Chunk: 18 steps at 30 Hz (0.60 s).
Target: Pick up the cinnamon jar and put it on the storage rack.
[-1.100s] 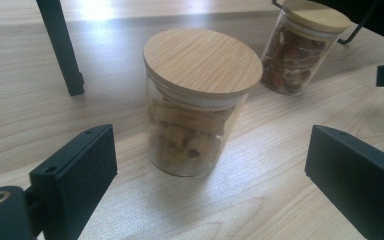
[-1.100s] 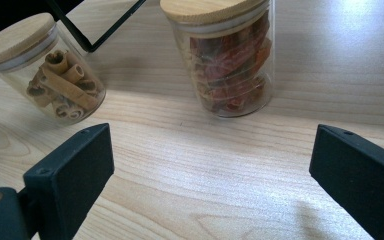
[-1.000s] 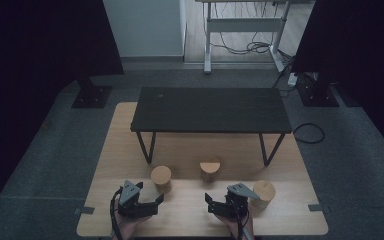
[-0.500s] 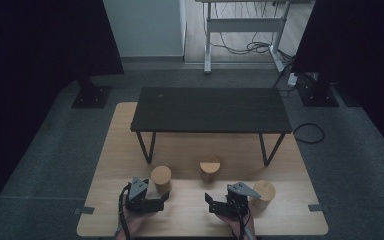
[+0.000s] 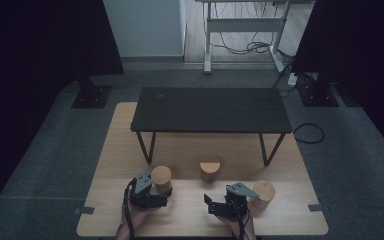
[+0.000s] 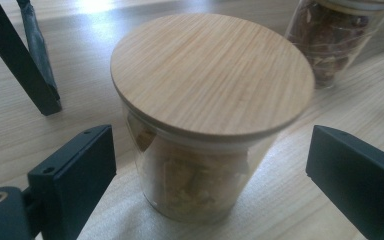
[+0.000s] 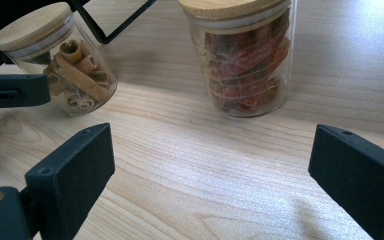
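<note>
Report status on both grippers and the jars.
Left gripper open, jaws either side of the near-left jar, not gripping. Right gripper open over bare table. Nothing in the way.

We're looking down on a light wooden counter (image 5: 300, 220) resting on dark grey carpet (image 5: 55, 170), and a low black bench (image 5: 210, 110) on slim angled legs stands across its far half. Either side sits deep in shadow, dark panels rising from black floor stands (image 5: 91, 95) at left and right. Up top it's brighter: a pale wall (image 5: 145, 30), a strip of wood floor, a white desk frame (image 5: 240, 35) with cables (image 5: 250, 47) tangled beneath it.
</note>
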Available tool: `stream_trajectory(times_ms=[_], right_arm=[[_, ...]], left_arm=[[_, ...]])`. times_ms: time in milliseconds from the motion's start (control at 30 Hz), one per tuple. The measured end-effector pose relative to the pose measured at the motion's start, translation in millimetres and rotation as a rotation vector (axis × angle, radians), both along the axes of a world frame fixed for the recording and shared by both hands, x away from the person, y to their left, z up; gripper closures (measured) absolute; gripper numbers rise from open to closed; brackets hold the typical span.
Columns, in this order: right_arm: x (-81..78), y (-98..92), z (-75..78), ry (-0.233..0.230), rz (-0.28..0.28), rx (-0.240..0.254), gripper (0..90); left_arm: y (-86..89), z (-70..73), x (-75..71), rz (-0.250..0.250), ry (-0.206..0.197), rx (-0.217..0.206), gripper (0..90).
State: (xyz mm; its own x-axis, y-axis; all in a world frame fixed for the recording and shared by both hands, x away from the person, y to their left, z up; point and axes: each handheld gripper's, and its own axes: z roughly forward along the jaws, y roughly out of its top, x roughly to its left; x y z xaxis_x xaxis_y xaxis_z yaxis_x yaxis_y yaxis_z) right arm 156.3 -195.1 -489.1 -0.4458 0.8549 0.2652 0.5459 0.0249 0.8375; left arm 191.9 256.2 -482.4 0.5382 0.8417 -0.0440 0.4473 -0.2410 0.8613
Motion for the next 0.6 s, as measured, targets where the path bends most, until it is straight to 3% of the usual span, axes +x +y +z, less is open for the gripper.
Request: stream_trajectory(times_ms=[600], right_arm=[[-0.4, 4.5, 0.6, 0.006, 0.002, -0.021, 4.3]], left_arm=[[-11.7, 0.6, 14.0, -0.001, -0.004, 0.033, 7.8]])
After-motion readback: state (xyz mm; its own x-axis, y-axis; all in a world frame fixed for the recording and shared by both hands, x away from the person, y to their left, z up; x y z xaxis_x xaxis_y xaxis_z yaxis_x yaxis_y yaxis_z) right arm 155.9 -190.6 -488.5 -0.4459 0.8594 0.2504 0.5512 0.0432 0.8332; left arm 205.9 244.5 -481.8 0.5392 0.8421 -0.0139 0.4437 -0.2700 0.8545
